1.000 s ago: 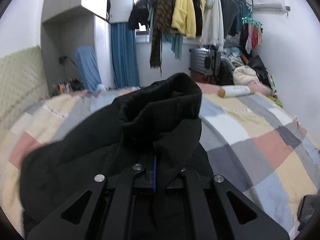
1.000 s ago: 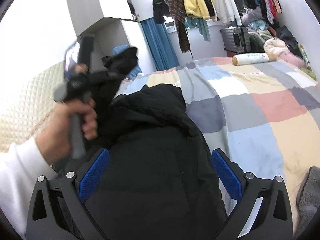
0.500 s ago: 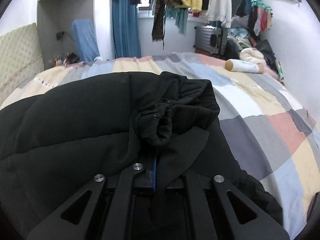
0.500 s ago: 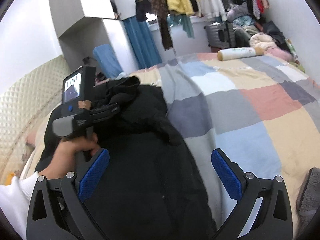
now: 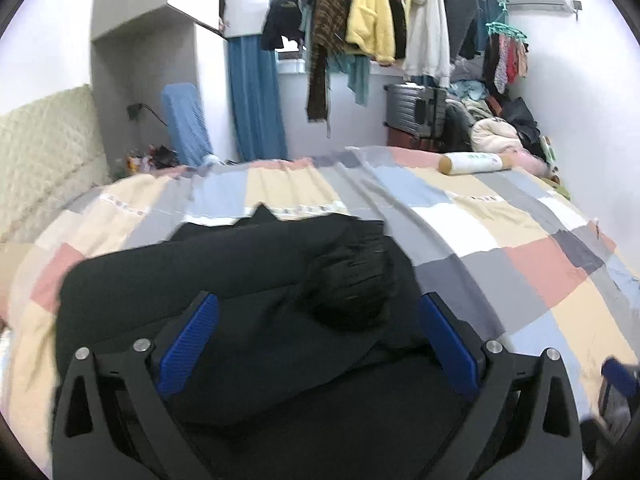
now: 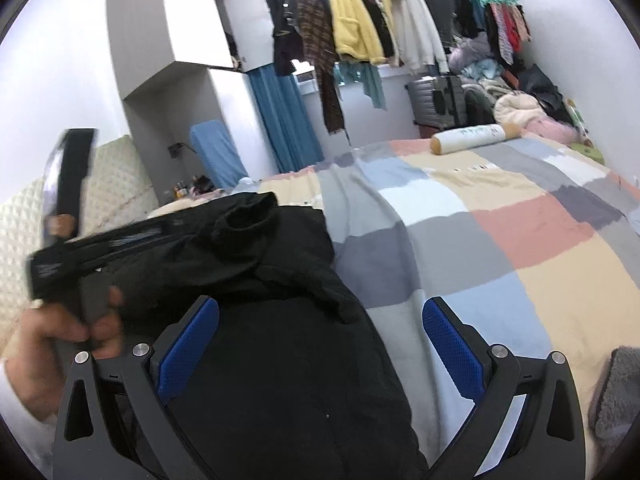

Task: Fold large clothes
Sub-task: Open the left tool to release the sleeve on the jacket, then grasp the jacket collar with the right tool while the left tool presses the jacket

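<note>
Left wrist view: a bulky black padded jacket (image 5: 248,280) is seen spread on a bed covered by a checked patchwork quilt (image 5: 500,240) of grey, peach, blue and salmon squares. The left gripper (image 5: 318,332) is shown released, its jaws having just been opening; the blue pads (image 5: 188,338) stand wide on either side of a folded-over sleeve with a ribbed cuff (image 5: 352,280), which lies between them untouched. Open quilt is left to the right of the jacket and beyond it toward the far edge, where a white cylindrical bolster (image 5: 474,163) lies. A padded cream headboard (image 5: 48,160) bounds the bed on the left.

Right wrist view: the right gripper (image 6: 320,344) is shown open and empty above the jacket's lower part, near its right-hand edge. To the left, the person's hand (image 6: 64,328) is seen gripping the left gripper's handle, blurred. A rail of hanging clothes (image 6: 360,28) and a grey hard-shell suitcase (image 6: 438,100), closed, stand past the bed's far edge.
</note>
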`<action>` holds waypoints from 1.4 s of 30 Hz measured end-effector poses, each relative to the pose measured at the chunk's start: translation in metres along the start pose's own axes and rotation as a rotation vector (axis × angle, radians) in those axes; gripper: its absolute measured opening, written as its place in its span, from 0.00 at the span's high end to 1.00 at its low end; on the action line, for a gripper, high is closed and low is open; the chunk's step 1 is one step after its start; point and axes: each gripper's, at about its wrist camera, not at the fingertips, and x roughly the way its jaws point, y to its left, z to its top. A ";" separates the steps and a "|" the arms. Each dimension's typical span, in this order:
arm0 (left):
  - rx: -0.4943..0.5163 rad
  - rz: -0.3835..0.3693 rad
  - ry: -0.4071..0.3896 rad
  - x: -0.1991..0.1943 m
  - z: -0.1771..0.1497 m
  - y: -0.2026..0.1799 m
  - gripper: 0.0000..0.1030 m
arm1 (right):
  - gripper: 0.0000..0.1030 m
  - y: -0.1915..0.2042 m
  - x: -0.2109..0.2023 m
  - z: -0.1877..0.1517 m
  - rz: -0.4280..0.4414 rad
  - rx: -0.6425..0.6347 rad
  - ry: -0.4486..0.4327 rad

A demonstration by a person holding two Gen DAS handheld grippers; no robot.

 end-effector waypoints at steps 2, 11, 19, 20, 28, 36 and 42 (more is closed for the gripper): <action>-0.004 0.024 -0.023 -0.020 -0.004 0.022 0.03 | 0.00 0.006 0.002 0.002 0.026 -0.014 -0.001; -0.056 0.180 0.022 -0.063 -0.050 0.134 0.03 | 0.00 0.041 0.018 0.013 0.186 -0.037 0.037; -0.181 0.285 0.129 -0.033 -0.101 0.214 0.02 | 0.00 0.071 0.068 0.032 0.206 -0.088 0.068; -0.193 0.291 0.133 -0.029 -0.105 0.220 0.01 | 0.01 0.074 0.081 0.035 0.201 -0.088 0.082; -0.237 0.266 0.192 0.012 -0.117 0.236 0.01 | 0.01 0.070 0.138 0.048 0.204 -0.076 0.111; -0.237 0.236 0.268 0.045 -0.134 0.236 0.01 | 0.07 0.082 0.173 0.050 0.232 -0.081 0.103; -0.201 0.288 0.274 0.053 -0.137 0.230 0.00 | 0.55 0.090 0.186 0.045 0.199 -0.127 0.113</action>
